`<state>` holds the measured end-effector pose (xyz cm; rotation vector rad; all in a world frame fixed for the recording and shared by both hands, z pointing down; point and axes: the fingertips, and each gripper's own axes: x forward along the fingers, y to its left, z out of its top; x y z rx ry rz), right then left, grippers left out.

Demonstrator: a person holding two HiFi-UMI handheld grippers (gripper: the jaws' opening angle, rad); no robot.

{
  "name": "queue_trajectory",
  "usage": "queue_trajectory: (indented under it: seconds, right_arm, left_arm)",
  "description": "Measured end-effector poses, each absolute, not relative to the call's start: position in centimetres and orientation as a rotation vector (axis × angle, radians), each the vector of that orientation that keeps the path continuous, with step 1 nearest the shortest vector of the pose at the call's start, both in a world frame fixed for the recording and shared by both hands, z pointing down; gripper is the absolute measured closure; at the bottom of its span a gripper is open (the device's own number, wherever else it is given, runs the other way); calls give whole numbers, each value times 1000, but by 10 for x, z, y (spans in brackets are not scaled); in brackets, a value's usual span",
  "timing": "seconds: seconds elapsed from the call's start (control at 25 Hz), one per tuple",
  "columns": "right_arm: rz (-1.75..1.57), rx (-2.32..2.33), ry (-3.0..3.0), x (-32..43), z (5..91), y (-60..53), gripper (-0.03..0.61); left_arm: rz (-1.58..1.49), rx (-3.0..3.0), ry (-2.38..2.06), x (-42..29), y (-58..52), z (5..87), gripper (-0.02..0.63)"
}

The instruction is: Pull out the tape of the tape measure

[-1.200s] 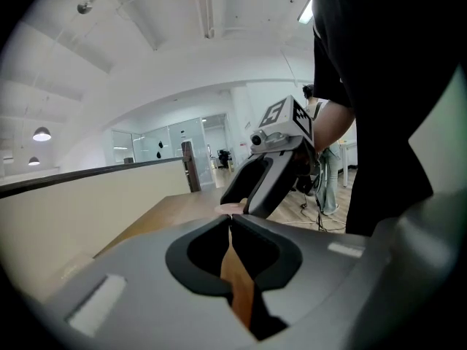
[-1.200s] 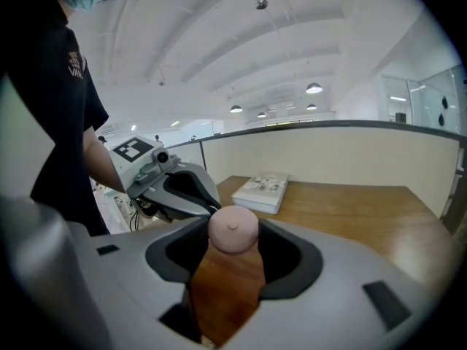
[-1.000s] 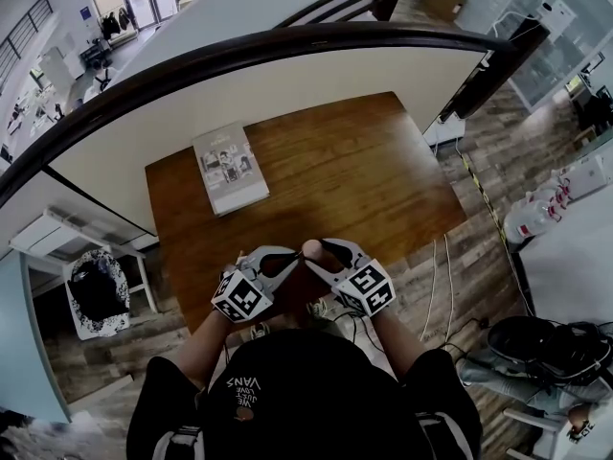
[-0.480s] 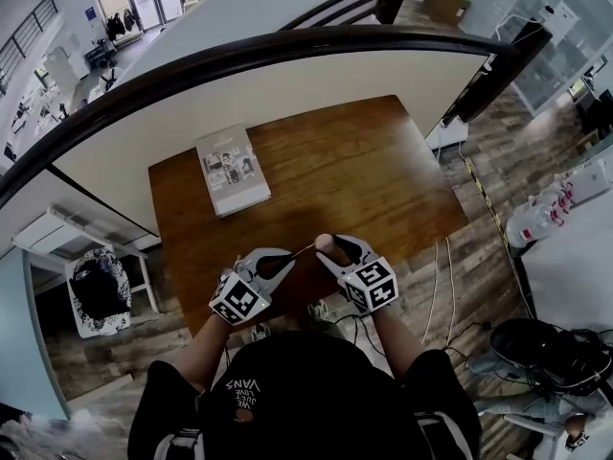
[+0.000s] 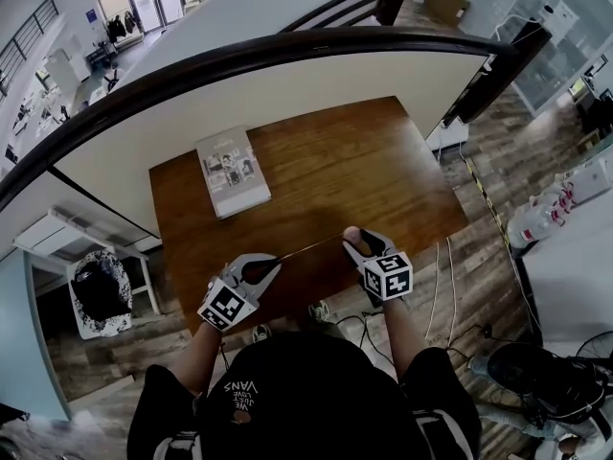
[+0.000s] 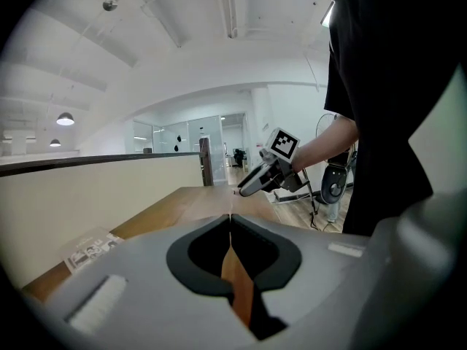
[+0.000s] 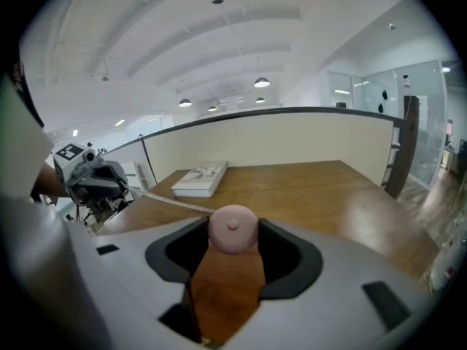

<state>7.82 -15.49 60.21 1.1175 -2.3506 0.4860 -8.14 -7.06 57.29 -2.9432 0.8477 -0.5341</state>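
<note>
Where the book lay: the book (image 5: 232, 171) rested flat on the far left part of the table, well apart from both grippers; the right gripper view showed it (image 7: 198, 179) closed, cover up.
Left gripper: the left gripper (image 5: 273, 262) was held over the near left part of the table. Its jaws were pressed together on the end of the tape, and its own view (image 6: 230, 219) showed the two pads meeting with no gap.
Tape: the tape (image 5: 311, 248) ran as a thin, pale, straight line from the left gripper's tips to the right and slightly farther, ending at the tape measure. In the right gripper view it (image 7: 175, 203) led off to the left toward the other gripper.
Tape measure: the tape measure (image 5: 351, 234), a small round pink case, sat over the near middle of the table, right of the left gripper. The right gripper view showed it (image 7: 233, 229) between the two dark pads, a small knob on its face.
Right gripper: the right gripper (image 5: 352, 239) was clamped on the pink case, one pad on each side.
Table: the table (image 5: 383, 151) was brown wood, its far right part bare.
</note>
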Motion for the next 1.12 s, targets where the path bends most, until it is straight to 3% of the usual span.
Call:
queue_trajectory:
  seconds: [1.12]
  right_arm:
    - [570, 1160, -2307, 93, 623, -157, 360]
  left_arm:
    - [-515, -3028, 1389, -124, -110, 607, 597]
